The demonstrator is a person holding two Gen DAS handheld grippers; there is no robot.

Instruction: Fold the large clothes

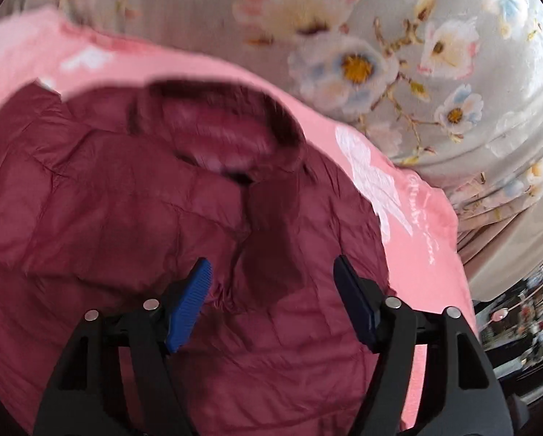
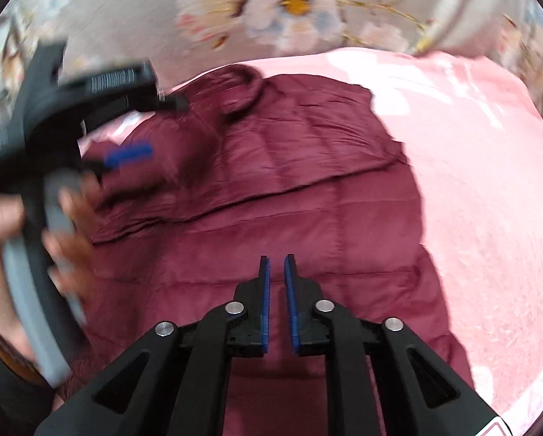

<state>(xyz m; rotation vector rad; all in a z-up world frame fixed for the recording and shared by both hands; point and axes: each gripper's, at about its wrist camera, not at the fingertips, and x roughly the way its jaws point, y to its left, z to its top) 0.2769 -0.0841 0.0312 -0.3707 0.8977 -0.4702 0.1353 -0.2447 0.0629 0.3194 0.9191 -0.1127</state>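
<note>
A maroon quilted jacket (image 1: 126, 218) lies spread on a pink blanket (image 1: 417, 254), collar (image 1: 228, 123) toward the far side. In the right wrist view one side of the jacket (image 2: 308, 218) is folded over its body, leaving a crease across it. My left gripper (image 1: 273, 283) hovers over the jacket's front below the collar, jaws wide open and empty. It also shows blurred at the left of the right wrist view as the left gripper (image 2: 164, 127), held by a hand (image 2: 68, 218). My right gripper (image 2: 277, 283) hangs above the lower jacket, its blue pads a narrow gap apart with nothing between them.
The pink blanket (image 2: 471, 181) lies on a grey floral bedspread (image 1: 380, 36) that fills the far side of both views. The bed's edge and a cluttered, blurred patch of room (image 1: 526, 309) show at the right of the left wrist view.
</note>
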